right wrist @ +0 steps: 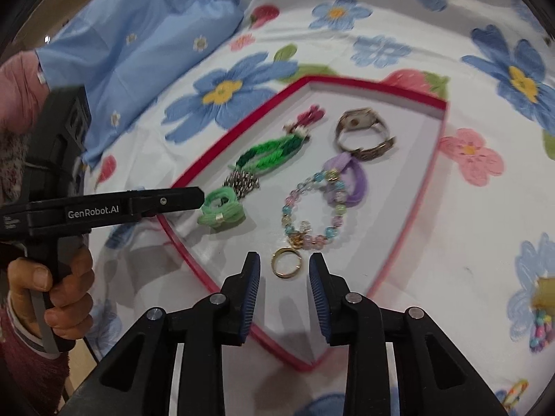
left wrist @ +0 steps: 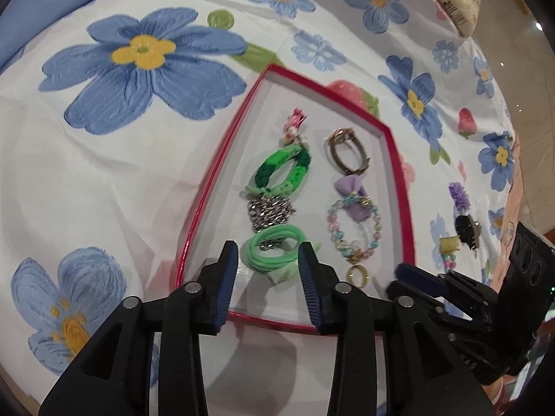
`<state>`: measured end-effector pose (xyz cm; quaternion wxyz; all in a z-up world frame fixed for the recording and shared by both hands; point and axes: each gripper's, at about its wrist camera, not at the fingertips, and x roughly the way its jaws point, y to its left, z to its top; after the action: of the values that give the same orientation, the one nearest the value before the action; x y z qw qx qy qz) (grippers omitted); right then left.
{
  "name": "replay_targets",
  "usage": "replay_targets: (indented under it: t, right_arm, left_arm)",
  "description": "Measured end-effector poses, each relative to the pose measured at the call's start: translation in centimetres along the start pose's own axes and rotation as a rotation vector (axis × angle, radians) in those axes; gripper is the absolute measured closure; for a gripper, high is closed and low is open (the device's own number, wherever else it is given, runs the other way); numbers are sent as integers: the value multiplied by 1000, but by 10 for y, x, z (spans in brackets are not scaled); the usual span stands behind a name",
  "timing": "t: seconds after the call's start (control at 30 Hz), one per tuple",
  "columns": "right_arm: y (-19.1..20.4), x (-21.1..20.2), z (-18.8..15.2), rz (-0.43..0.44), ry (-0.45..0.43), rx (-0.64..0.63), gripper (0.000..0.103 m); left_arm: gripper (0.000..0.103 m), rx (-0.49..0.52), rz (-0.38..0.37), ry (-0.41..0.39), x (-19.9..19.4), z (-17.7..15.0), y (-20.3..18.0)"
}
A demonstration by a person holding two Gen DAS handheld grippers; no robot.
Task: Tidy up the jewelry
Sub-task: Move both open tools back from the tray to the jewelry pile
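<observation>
Our left tool [left wrist: 267, 256] stands open, its pads apart above the light green hair tie [left wrist: 274, 248] in the red-rimmed tray [left wrist: 222, 159]. Our right tool [right wrist: 284, 267] is open too, the gold ring [right wrist: 285, 262] lying loose between its tips, just below the beaded bracelet [right wrist: 312, 208].

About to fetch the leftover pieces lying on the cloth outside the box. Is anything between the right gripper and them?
Nothing visible blocks them. The right gripper hangs open over the gold ring. The leftover pieces lie beyond the red box's wall, on the flowered cloth, with only that low wall between.
</observation>
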<state>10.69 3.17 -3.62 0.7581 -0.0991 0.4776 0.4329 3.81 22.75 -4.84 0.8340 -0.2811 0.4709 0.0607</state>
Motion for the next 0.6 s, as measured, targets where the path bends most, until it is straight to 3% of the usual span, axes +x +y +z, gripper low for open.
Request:
replay_targets:
  t: [0.17, 0.23, 0.6]
  right_arm:
    - [-26, -42, -14, -24, -105, 93, 71]
    - [-41, -61, -23, -42, -142, 136, 70]
    - [-107, -130, -74, -166, -240, 309, 67]
  left_arm:
    - [63, 22, -28, -28, -9, -2, -18]
    - [56, 40, -38, -29, -10, -4, -29]
    - [45, 177, -105, -2, -4, -20, -96]
